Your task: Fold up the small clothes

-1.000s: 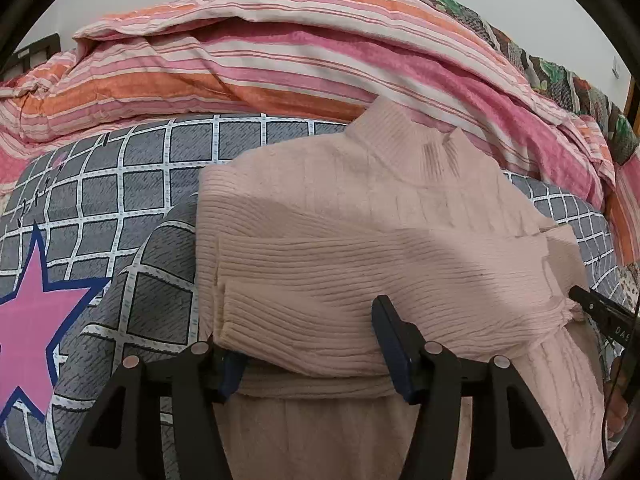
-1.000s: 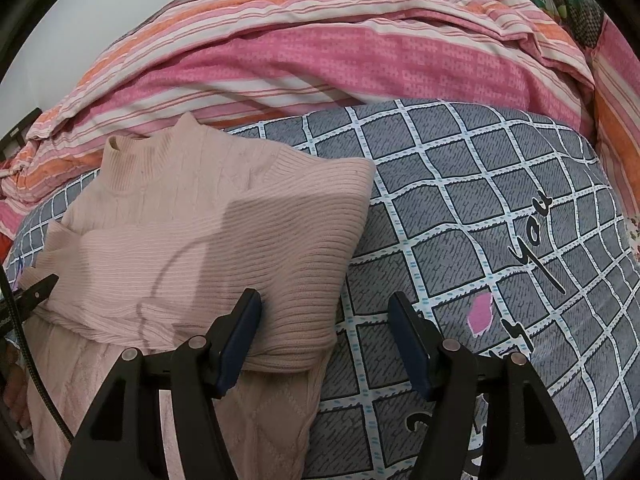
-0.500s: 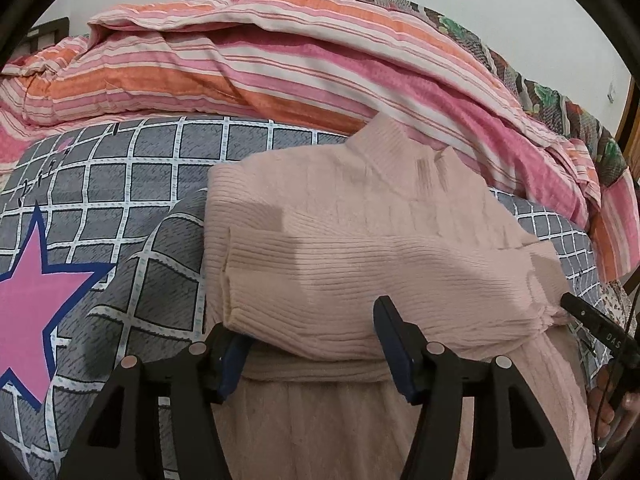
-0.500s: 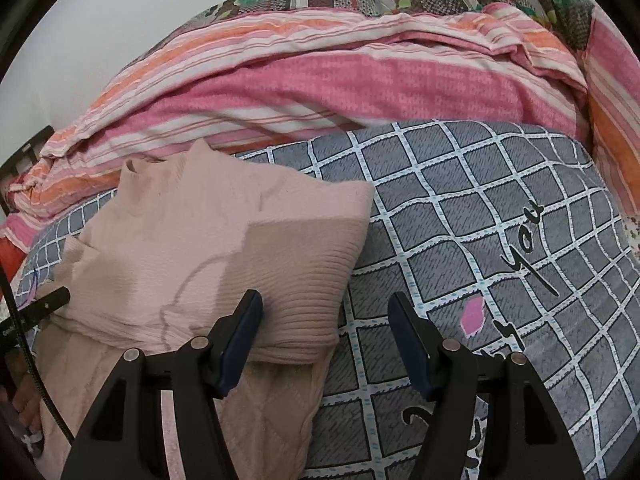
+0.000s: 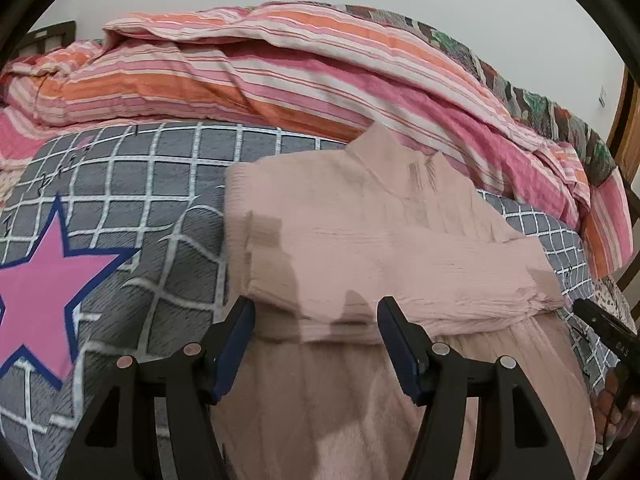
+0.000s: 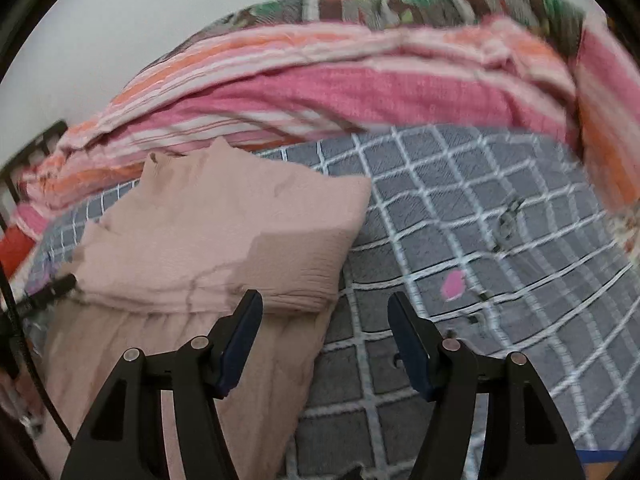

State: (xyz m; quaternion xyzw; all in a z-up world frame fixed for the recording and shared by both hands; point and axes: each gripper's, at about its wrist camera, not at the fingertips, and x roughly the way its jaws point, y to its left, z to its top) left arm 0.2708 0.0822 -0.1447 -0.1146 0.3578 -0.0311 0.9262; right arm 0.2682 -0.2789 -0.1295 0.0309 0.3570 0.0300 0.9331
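My pink ribbed sweater (image 5: 380, 248), lying on the grey checked bedspread (image 5: 160, 184) with its sleeves folded across, looks soft, light and floppy, so I would pinch its near hem at both corners; my left tool (image 5: 316, 344), just widened, and right tool (image 6: 324, 336) both gape empty.

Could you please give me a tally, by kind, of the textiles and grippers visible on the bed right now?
Pink sweater: 1
Grey checked bedspread: 1
Striped quilt: 1
Floral patchwork blanket: 1
Grippers: 2, left gripper and right gripper, both open
Total: 6
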